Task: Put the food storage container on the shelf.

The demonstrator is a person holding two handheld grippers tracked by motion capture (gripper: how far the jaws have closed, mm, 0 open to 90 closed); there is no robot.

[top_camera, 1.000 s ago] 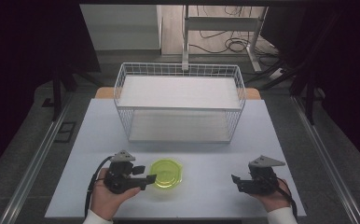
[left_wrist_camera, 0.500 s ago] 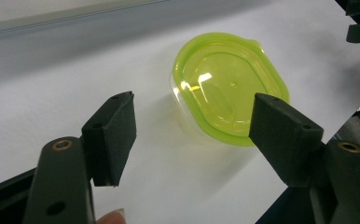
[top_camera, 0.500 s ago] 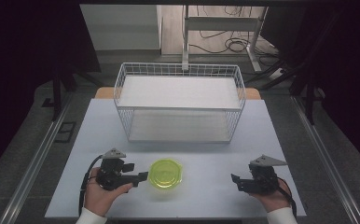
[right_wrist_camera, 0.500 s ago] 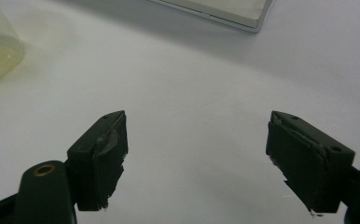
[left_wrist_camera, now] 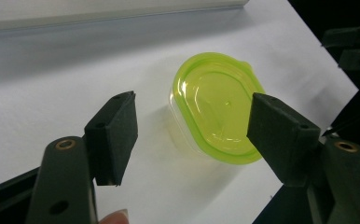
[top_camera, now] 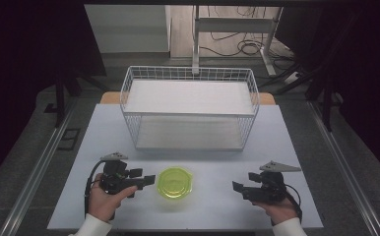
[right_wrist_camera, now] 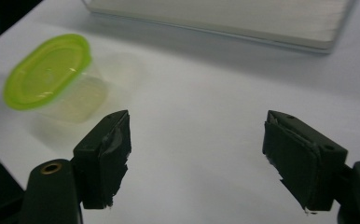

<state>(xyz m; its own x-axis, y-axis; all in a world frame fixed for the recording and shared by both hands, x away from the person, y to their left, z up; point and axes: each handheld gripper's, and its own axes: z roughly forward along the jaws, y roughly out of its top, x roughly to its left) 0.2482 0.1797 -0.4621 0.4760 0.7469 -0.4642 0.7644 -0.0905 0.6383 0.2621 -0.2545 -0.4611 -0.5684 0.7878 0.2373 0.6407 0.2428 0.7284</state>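
Container (top_camera: 175, 182) with green lid stands upright on the table (top_camera: 217, 206), near its front edge, before the wire basket (top_camera: 190, 105); my left gripper (top_camera: 149, 180) is open just beside it, not touching; my right gripper (top_camera: 237, 187) is open, well apart.

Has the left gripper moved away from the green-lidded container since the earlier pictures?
Yes. In the high view the left gripper has drawn back leftward from the container, toward the table's left edge. Its jaws, just opened wider, stand empty.
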